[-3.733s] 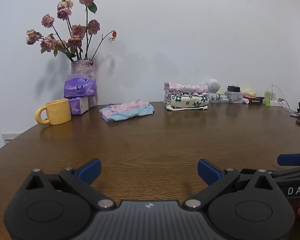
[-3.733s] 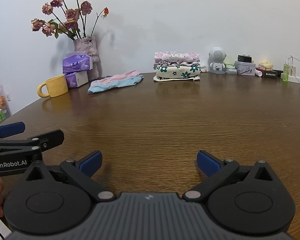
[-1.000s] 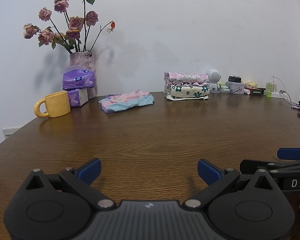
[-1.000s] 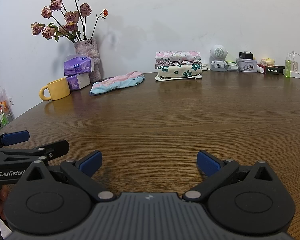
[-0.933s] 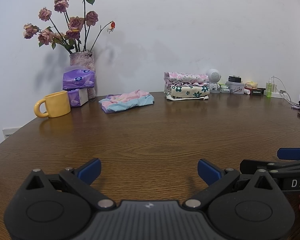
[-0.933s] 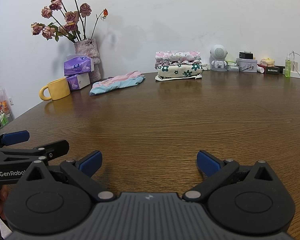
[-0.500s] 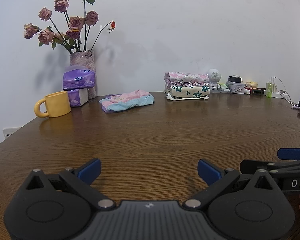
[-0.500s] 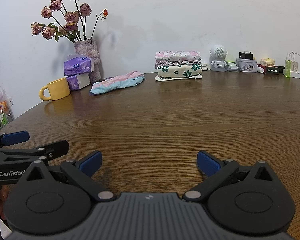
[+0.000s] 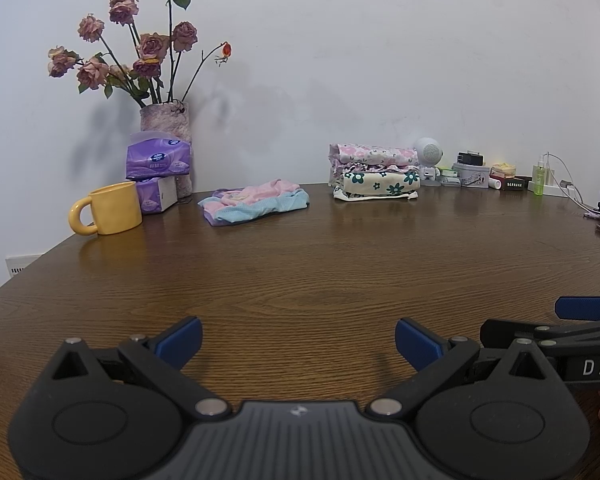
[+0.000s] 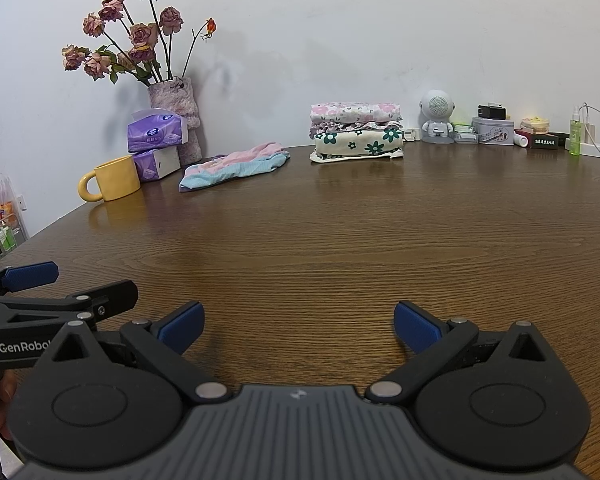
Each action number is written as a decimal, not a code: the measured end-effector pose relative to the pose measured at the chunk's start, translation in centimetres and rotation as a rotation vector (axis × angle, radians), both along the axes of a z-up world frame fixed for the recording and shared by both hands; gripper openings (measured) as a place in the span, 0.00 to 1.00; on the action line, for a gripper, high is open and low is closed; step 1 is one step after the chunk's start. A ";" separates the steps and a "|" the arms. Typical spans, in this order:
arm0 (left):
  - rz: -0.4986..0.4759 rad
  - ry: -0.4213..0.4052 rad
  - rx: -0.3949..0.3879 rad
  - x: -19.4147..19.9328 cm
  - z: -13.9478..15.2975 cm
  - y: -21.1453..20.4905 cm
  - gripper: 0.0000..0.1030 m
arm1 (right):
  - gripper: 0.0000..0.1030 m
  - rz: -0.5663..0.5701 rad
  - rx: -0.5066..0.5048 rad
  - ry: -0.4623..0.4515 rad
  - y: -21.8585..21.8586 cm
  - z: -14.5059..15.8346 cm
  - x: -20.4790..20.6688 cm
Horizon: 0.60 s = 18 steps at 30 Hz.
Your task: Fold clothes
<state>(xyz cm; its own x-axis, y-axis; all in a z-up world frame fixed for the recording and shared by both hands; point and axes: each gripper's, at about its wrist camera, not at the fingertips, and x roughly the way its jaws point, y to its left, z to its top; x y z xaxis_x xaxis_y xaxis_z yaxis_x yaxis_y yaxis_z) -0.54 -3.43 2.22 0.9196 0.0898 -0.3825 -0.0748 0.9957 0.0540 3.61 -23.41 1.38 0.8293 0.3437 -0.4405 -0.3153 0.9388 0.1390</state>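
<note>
The left gripper is hovering low over the brown wooden surface with its blue-padded fingers spread wide and grasping nothing. The right gripper is sitting just beside it, likewise released, its fingers parted over bare wood. Each gripper is showing at the edge of the other's view.

The loose pink and blue garment is lying crumpled well ahead of the left gripper and slightly to its left, near the far edge of the surface. From the right gripper it is lying far ahead and further to the left. Neither gripper is touching it.

A folded stack of floral clothes is resting far ahead, a little to the right of the left gripper and just right of the loose garment. A yellow mug, purple tissue packs and a vase of dried roses are standing far ahead to the left.
</note>
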 end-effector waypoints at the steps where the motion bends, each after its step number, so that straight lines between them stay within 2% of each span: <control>1: 0.000 0.000 0.000 0.0 0.0 0.0 1.00 | 1.00 0.000 0.000 0.000 0.0 0.0 0.0; 18: 0.008 -0.009 0.009 -0.1 0.0 -0.3 1.00 | 1.00 0.000 0.001 -0.002 0.0 0.0 -0.1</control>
